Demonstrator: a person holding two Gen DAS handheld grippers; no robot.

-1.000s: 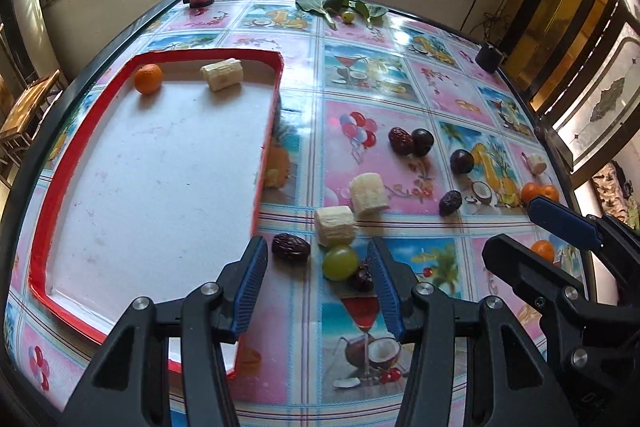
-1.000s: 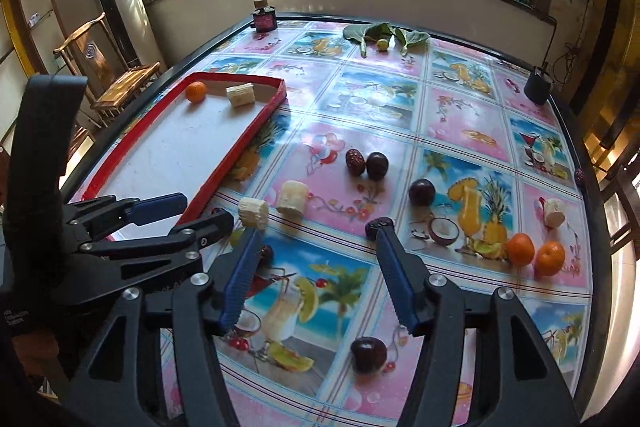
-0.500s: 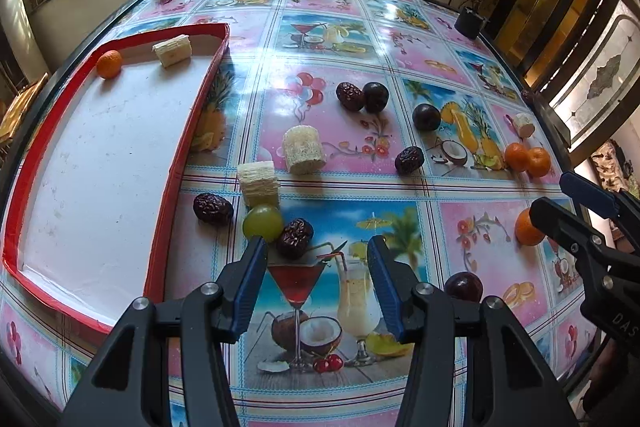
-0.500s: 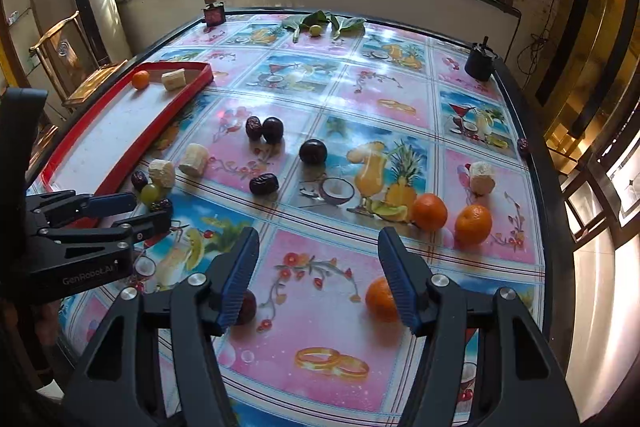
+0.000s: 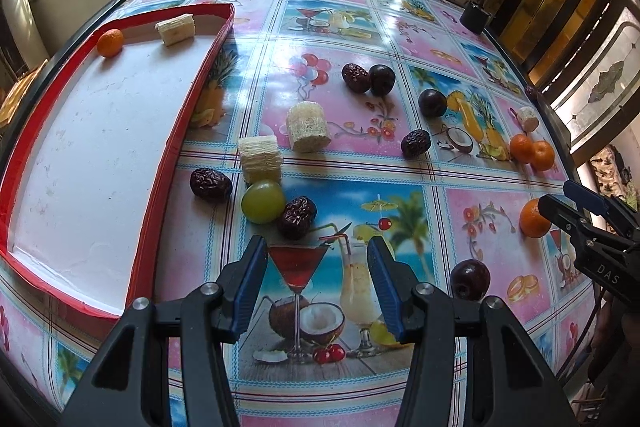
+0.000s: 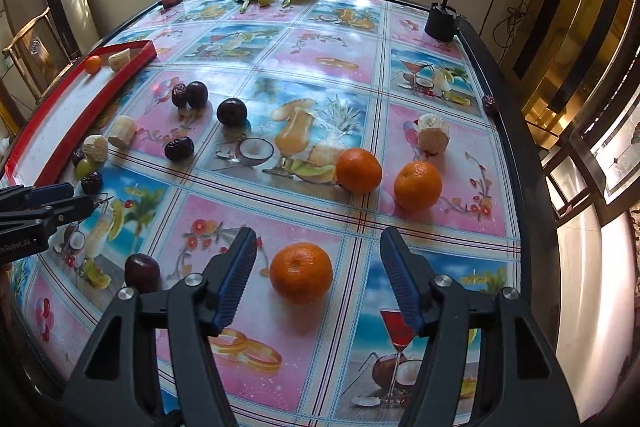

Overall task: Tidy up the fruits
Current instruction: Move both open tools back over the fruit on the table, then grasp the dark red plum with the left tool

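R gripper (image 6: 318, 267) open w/ orange (image 6: 301, 272) betw fingers; L gripper (image 5: 317, 279) open

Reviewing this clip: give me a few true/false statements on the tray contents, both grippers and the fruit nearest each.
1. The red tray holds one orange and one banana piece. True.
2. The right gripper is shut on an orange. False: its jaws are open, and the nearest orange sits on the table between them, untouched.
3. The left gripper is open and empty. True.
4. The green grape lies inside the tray. False: it lies on the tablecloth outside it, beside a banana piece and a date.
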